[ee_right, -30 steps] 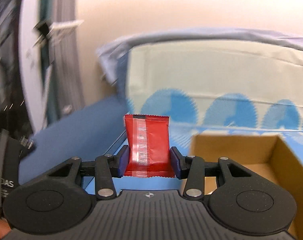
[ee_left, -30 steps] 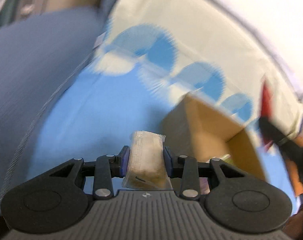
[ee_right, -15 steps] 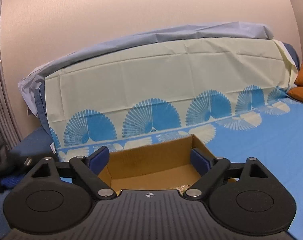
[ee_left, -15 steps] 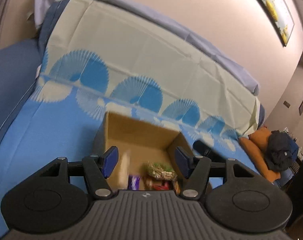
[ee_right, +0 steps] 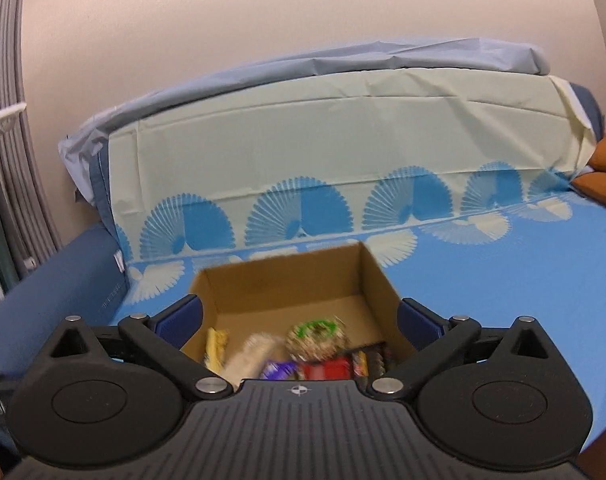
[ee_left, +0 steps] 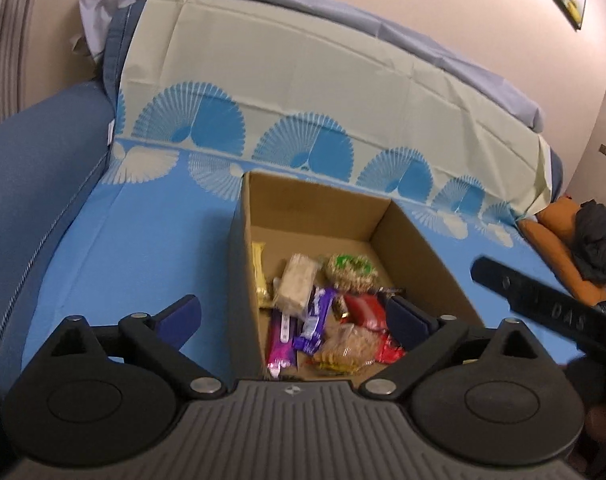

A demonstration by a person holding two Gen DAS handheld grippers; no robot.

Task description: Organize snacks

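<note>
- The left gripper (ee_left: 291,318) is hovering over the near left corner of the cardboard box (ee_left: 417,236); its jaws are opening, already wide, with nothing pressed between them. One pad is sitting left of the box's left wall, the other over the snacks.
- The right gripper (ee_right: 299,320) is hanging at the box's near edge, jaws opening wide, spanning almost the full box mouth in the lower centre of the frame, gripping nothing.
- The snacks are lying in the near half of the box: a red packet (ee_left: 365,312), a purple bar (ee_left: 313,320), a pale bar (ee_left: 297,290), a green-labelled round pack (ee_left: 351,270).
- The pale bar's long axis is running away from the jaws, toward the far wall.
- The far half of the box floor is looking bare, leaving room there.
- The bed sheet (ee_left: 143,248) around the box is showing no loose snacks in these views; I judge both hands equally near.
</note>
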